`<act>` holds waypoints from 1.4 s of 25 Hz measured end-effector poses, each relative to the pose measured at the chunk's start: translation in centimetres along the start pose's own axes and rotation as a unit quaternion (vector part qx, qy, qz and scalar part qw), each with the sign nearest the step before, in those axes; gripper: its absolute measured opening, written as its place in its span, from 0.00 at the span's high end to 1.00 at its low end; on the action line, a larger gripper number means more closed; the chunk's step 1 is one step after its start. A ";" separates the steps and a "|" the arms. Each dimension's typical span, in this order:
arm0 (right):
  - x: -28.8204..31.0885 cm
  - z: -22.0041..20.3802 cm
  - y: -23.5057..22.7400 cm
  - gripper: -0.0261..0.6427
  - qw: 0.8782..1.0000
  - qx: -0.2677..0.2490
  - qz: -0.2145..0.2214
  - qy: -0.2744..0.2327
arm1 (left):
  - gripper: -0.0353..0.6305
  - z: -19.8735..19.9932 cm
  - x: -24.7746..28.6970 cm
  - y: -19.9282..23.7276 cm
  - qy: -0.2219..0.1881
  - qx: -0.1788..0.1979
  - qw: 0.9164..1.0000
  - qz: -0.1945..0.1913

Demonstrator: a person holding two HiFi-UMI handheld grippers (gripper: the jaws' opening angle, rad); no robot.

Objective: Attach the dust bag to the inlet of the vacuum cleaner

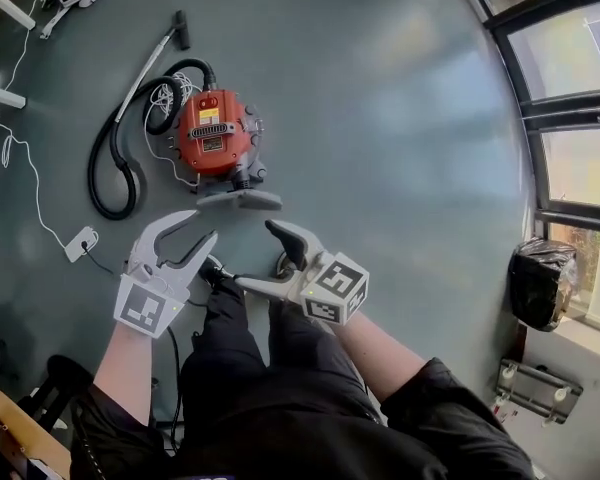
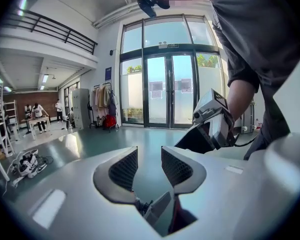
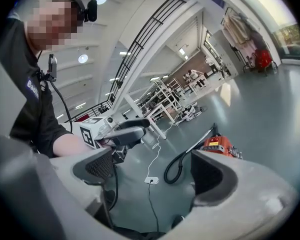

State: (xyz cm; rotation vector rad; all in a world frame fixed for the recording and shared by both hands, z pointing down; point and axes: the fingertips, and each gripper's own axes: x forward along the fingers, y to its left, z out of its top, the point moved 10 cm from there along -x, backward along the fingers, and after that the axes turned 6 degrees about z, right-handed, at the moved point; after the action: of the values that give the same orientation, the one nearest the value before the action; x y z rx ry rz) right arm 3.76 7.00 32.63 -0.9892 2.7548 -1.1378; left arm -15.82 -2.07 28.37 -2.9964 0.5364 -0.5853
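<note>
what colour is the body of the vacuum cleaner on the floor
Red-orange, with a yellow label on top. The vacuum cleaner shows best in the head view.

Glossy grey-green floor [image 1: 380, 118], tall glass doors [image 2: 165, 89], mezzanine railing [image 2: 50, 26]

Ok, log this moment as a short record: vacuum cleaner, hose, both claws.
vacuum cleaner: red, on the floor ahead of the person
hose: black, looped at the vacuum's left in the head view
left claw: open, nothing between the jaws
right claw: open, nothing between the jaws
contact: neither claw touches the vacuum
</note>
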 end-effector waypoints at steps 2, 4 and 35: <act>-1.3 1.0 1.4 0.24 1.000 -0.006 0.001 0.002 | 0.70 2.2 -0.7 -1.0 0.001 0.000 1.000 0.001; -2.6 2.1 2.7 0.24 1.000 -0.013 0.004 0.004 | 0.70 4.2 -1.3 -2.1 0.004 0.000 1.000 0.003; -7.5 6.6 18.6 0.25 0.996 -0.064 -0.010 -0.057 | 0.74 11.6 -18.1 -10.9 -0.094 -0.139 0.981 0.101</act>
State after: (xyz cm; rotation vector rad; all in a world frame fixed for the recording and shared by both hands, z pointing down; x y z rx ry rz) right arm 0.99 16.99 14.23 -1.0603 2.7607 -0.8867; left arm -23.66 14.05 12.29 -3.1467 0.9663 -0.2247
